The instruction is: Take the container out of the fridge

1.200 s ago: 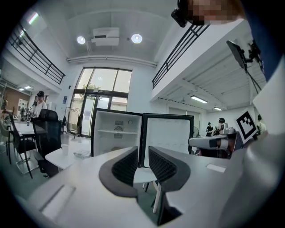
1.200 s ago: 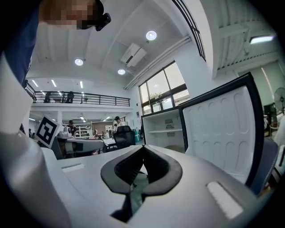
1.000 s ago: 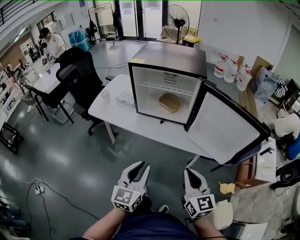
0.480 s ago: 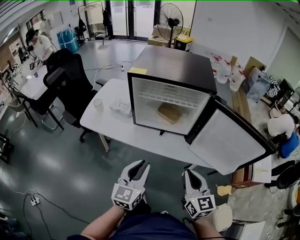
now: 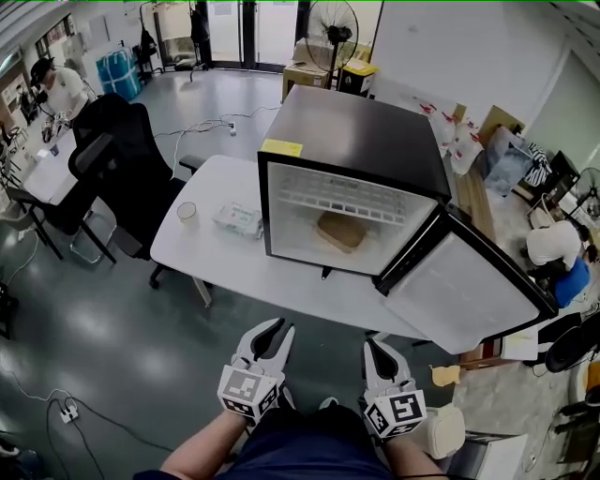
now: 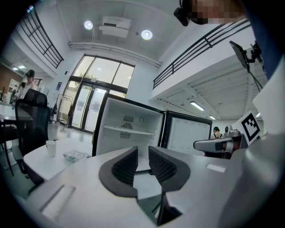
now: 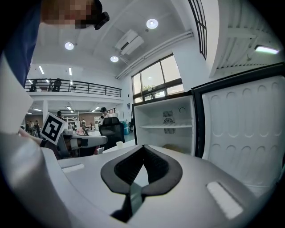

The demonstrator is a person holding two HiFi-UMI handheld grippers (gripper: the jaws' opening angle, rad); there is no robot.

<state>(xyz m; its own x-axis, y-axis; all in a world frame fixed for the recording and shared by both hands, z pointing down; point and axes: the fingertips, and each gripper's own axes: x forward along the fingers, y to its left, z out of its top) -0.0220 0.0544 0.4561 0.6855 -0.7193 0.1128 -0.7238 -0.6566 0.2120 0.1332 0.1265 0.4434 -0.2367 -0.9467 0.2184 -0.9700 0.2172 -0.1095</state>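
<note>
A small black fridge (image 5: 356,141) stands on a white table (image 5: 211,267), its door (image 5: 469,292) swung open to the right. Inside, on the bottom under a white wire shelf, lies a flat tan container (image 5: 340,231). It also shows low in the fridge in the right gripper view (image 7: 175,148). Both grippers are held low and close to my body, well short of the table. My left gripper (image 5: 273,328) has a narrow gap between its jaws and holds nothing. My right gripper (image 5: 373,348) has its tips together and is empty.
A paper cup (image 5: 187,212) and a small clear box (image 5: 236,220) sit on the table left of the fridge. A black office chair (image 5: 117,164) stands at the table's left end. A person (image 5: 58,89) is at far left, a fan (image 5: 335,23) behind.
The fridge and table have come a little closer and shifted in the head view. Both grippers keep the same low place and the same jaw state.
</note>
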